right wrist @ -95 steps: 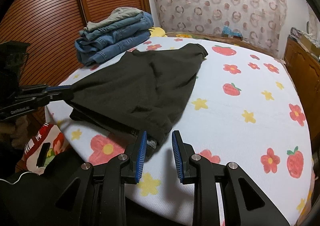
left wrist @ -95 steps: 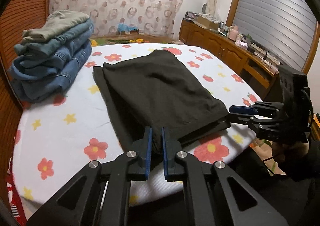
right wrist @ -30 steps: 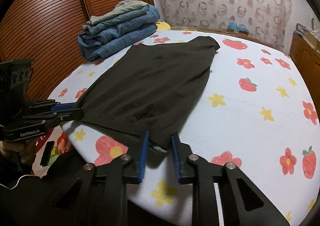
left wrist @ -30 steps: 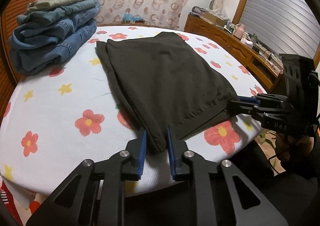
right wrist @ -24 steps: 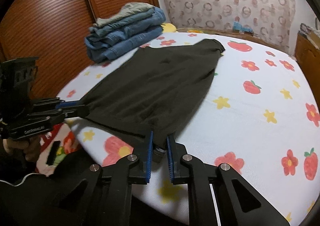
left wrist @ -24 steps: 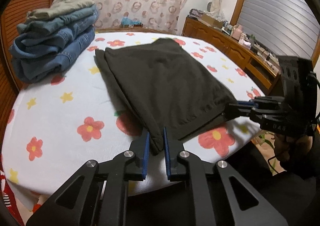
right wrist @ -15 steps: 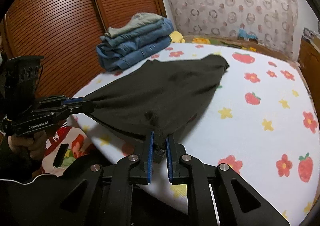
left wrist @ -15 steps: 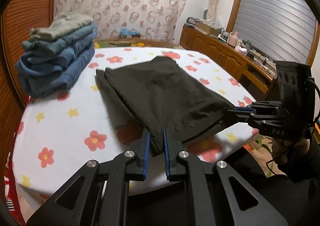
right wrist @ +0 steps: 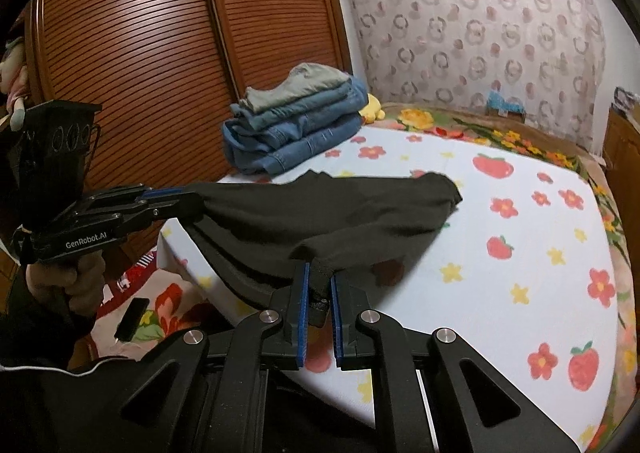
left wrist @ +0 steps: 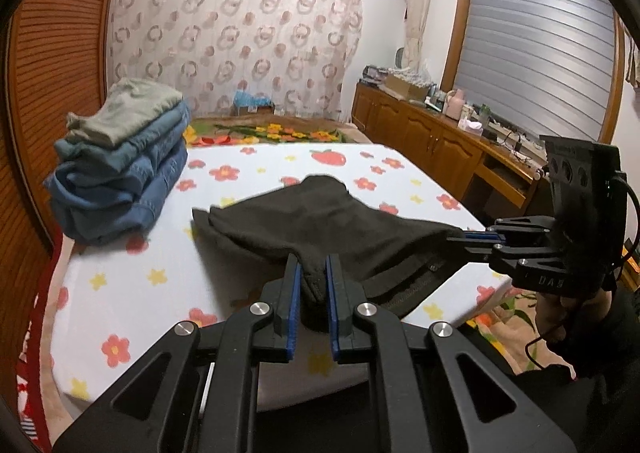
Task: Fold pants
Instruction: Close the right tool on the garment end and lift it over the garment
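- Left gripper (left wrist: 311, 281): my fingers (left wrist: 294, 285) clenched on the near corner of the black pants (left wrist: 320, 221).
- Right gripper (right wrist: 319, 285): fingers clenched on the other near corner.
- Pants: near edge lifted and stretched between both grippers; far end resting on the flowered bed (right wrist: 520, 237).
- Method, as I judge it: keep both corners level and taut, carry them forward together, lay edge onto edge.
- Folded jeans stack (left wrist: 120, 165): well apart; avoid it.

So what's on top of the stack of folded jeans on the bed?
A folded grey-green garment lies on top of the jeans stack. Whether anything is tucked between the layers cannot be seen; the folds cover it.
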A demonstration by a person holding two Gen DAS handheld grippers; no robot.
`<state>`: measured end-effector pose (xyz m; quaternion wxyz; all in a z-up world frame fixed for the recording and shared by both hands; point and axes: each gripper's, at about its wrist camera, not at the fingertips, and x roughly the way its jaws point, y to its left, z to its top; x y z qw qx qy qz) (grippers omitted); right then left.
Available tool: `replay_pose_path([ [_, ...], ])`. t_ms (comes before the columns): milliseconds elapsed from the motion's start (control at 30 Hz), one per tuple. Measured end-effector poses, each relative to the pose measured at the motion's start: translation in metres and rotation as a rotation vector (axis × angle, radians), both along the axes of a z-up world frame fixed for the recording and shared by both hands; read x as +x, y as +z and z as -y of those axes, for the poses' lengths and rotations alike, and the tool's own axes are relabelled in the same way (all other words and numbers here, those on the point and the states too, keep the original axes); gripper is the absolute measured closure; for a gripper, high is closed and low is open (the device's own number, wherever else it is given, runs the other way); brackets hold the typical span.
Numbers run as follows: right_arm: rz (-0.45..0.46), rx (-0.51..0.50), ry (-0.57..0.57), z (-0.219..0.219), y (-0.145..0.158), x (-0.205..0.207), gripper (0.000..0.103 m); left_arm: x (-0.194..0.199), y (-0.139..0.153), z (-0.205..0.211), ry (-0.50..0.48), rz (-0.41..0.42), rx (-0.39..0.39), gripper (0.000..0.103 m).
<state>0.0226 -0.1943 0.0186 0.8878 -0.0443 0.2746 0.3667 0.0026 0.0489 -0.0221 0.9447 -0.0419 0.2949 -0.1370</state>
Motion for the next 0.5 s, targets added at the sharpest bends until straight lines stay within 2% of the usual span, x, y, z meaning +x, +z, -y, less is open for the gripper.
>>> replay_pose_path([
  [167, 0.026, -0.007, -0.009, -0.006, 0.002, 0.015, 0.093, 0.021, 0.005, -0.005, 0.020, 0.023, 0.004, 0.091],
  [500, 0.028, -0.003, -0.044, -0.026, 0.005, 0.065, 0.094, 0.072, 0.003, -0.019, 0.051, 0.008, 0.014, 0.091],
])
